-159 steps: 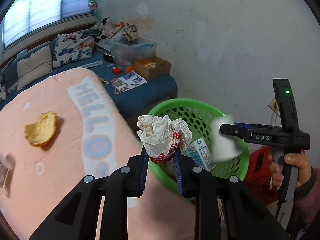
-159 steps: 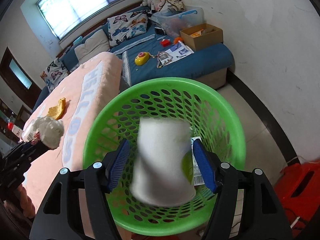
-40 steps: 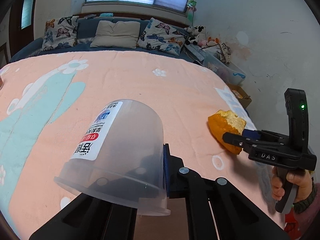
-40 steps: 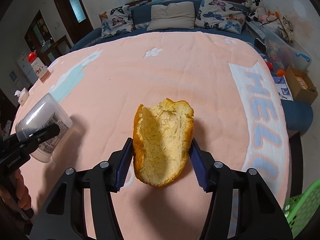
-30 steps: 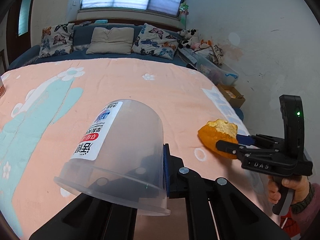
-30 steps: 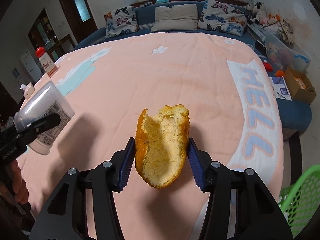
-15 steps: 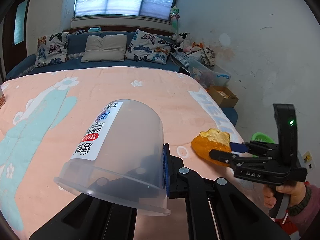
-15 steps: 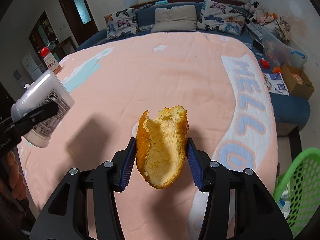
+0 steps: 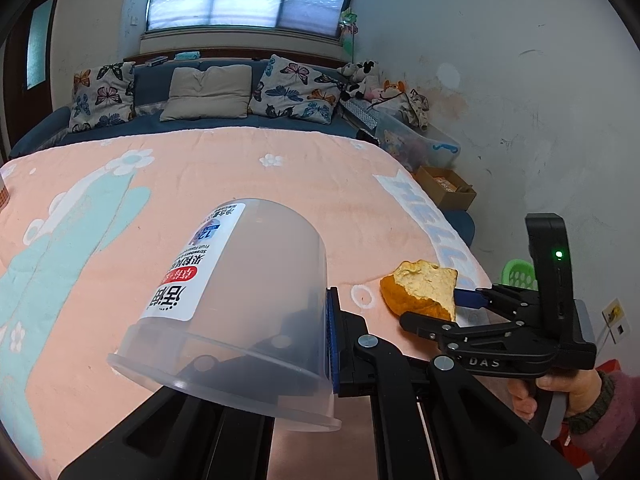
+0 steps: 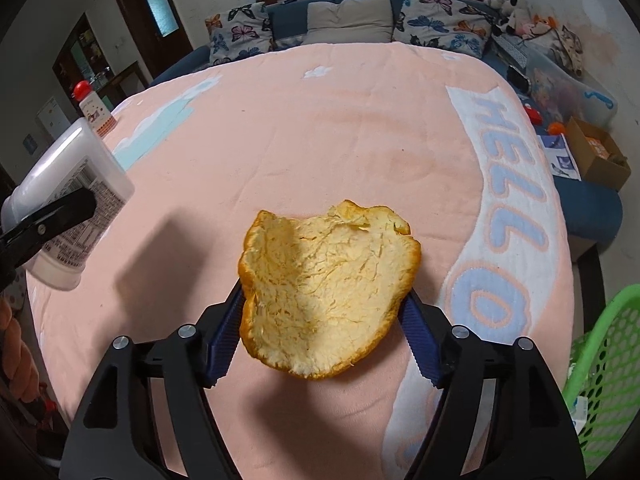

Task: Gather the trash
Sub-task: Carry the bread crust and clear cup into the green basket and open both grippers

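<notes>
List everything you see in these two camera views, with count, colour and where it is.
Plastic cup: one, translucent with white label, held in left gripper.
Orange peel: one, orange, held in right gripper above the blanket.
Basket: one, green, on the floor past the bed's right edge.
Blanket: one, pink with HELLO lettering, covering the bed.
Pillows: four, one beige and three butterfly-print, along the sofa behind the bed.
Cardboard box: one, brown, by the wall.
Left gripper: one, black, shut on the cup.
Right gripper: one, black with blue pads, shut on the peel.
</notes>
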{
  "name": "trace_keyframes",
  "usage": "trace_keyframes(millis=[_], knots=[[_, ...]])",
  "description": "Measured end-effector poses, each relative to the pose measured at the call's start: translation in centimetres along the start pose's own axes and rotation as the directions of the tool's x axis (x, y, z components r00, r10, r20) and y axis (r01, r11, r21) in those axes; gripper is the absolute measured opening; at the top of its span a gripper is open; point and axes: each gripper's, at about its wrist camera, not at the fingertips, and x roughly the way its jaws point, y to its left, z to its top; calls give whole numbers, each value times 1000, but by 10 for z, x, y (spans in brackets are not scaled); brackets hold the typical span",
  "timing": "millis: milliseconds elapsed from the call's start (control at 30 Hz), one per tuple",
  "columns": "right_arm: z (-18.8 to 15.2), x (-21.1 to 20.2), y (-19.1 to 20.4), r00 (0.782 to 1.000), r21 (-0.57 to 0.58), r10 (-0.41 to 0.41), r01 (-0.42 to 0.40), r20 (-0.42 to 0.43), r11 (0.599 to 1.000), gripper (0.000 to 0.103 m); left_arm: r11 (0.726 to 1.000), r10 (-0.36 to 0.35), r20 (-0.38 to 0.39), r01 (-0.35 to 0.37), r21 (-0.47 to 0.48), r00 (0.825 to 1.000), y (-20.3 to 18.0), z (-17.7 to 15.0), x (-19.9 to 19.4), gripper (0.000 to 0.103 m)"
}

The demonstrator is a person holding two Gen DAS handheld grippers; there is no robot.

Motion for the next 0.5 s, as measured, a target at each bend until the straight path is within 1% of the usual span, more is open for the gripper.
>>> trace_keyframes(millis=[67,133,233,367,500], knots=[[0,2,0,1000,1,0,0,-3,1000,70,1000,-2,-3,2,1,1000,-2,0,0,4],[-1,-2,2,1000,-8,-8,8,9,1000,62,1000,-4,-2,4,8,1000,-5,-1,0,4],[-3,-12,2,1000,-12,-11,11,20,1000,54,1000,-11,2,11,17,1000,-11,-1,-2,4],[-10,-26,-2,999,1,-8,8,42,1000,51,999,-23,9,22,34,1000,-22,-2,-7,4],[-19,-52,-7,997,16,-1,0,77,1000,50,997,-39,16,38,62,999,-38,-3,-14,4]])
